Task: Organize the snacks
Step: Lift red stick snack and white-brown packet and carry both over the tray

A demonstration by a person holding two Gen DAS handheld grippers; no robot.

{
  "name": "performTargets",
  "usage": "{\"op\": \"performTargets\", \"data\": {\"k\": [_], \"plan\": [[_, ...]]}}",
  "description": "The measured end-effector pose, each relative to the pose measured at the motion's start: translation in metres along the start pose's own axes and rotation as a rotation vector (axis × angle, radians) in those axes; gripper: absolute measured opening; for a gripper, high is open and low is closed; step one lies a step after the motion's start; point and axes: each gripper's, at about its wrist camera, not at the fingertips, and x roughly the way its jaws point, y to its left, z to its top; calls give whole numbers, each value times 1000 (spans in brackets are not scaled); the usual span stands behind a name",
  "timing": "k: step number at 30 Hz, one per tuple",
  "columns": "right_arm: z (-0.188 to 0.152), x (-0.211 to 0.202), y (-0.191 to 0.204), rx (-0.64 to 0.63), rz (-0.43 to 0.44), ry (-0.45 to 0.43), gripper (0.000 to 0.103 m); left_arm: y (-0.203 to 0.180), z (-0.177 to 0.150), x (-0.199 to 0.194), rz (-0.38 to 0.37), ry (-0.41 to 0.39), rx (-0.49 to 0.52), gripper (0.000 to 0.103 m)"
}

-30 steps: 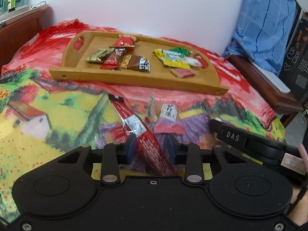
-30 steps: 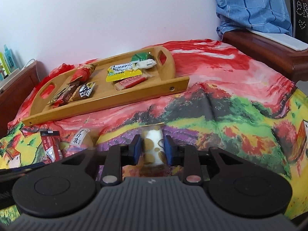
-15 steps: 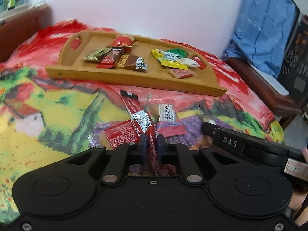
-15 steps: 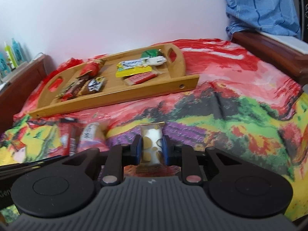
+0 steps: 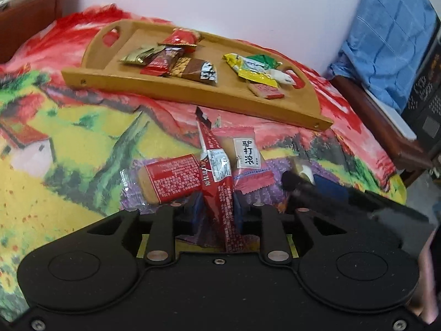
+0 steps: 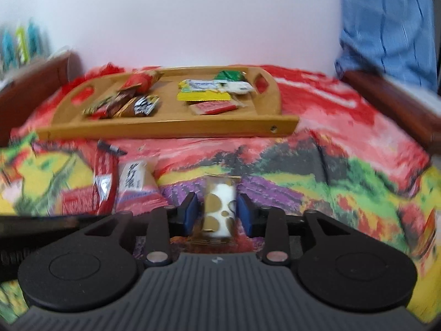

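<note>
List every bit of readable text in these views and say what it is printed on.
"驴打滚": white label on the clear-and-pink snack packet lying on the cloth.
Dense white print on the red biscuit packet: too small to read.
Print and white sticker on the long red stick pack between the left gripper jaws: unreadable.
Wrappers in the wooden tray: lettering too small or blurred.
Right wrist view: blurred throughout.

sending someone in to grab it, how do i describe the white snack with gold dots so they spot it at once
Start at the long wooden tray on the painted bedspread. On the cloth in front of it, right of the red packets, lies a small white wrapper with gold dots. Every nearby packet is red; this is the only white-and-gold one.
</note>
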Motion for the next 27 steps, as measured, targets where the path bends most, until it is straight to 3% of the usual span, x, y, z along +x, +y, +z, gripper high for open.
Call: {"op": "performTargets", "data": {"k": [2,12,27], "plan": [[-1,-2,3,-8,6,-14,26,1,1,-2,5,-2,-11,20],[5,-11,-17,141,86,-53,26,-3,9,-25,16,-83,26,16],[35,-9,-44,274,198,-139,26,16,63,-39,27,-122,-19,15]]}}
